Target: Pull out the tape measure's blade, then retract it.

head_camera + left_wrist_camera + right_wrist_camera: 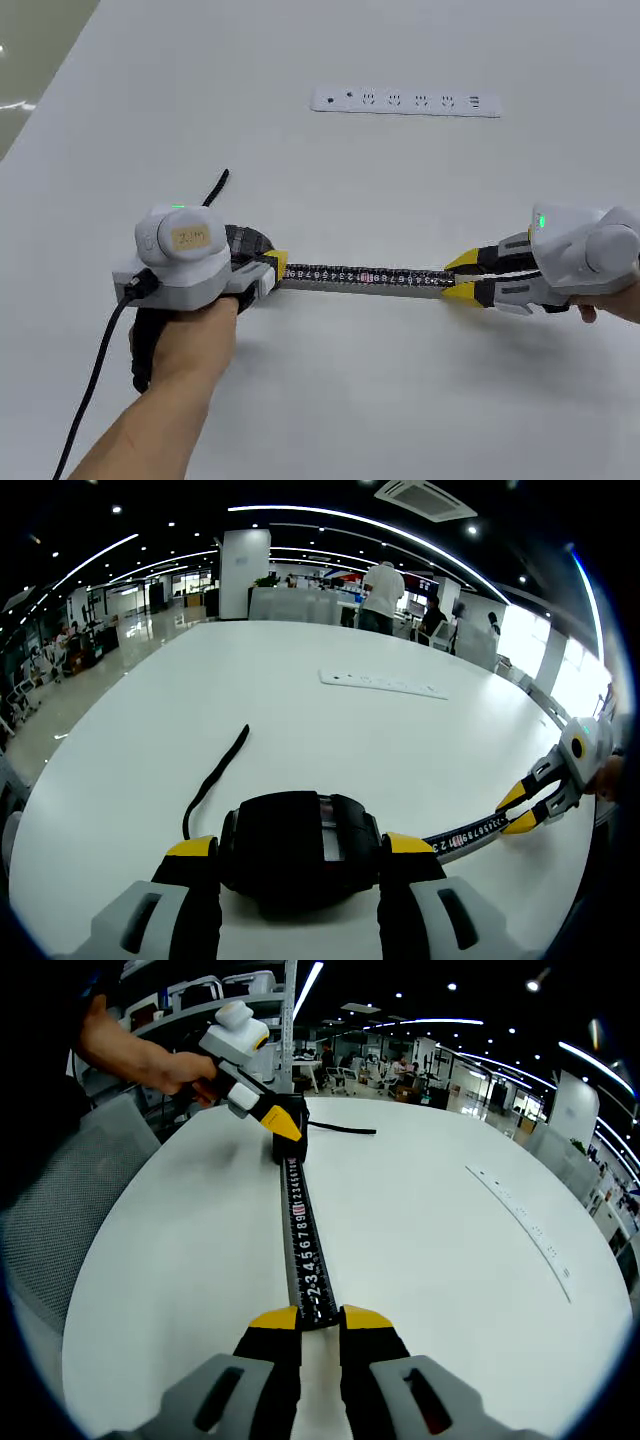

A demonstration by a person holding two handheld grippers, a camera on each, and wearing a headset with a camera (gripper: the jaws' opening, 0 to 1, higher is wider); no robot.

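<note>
Blade is out, stretched over the tabletop, so the pull-out looks about done. Left gripper is clamped on the case, right gripper pinches the tip. Next, I'd guess: walk the tip back slowly so it retracts.

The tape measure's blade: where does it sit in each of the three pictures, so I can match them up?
Head view: the blade lies across the middle, from the black case at left to yellow jaws at right.
Left gripper view: the blade is at lower right, leaving the black case.
Right gripper view: the blade runs up the centre from the bottom jaws.
Shared landmark: the white power strip.
</note>
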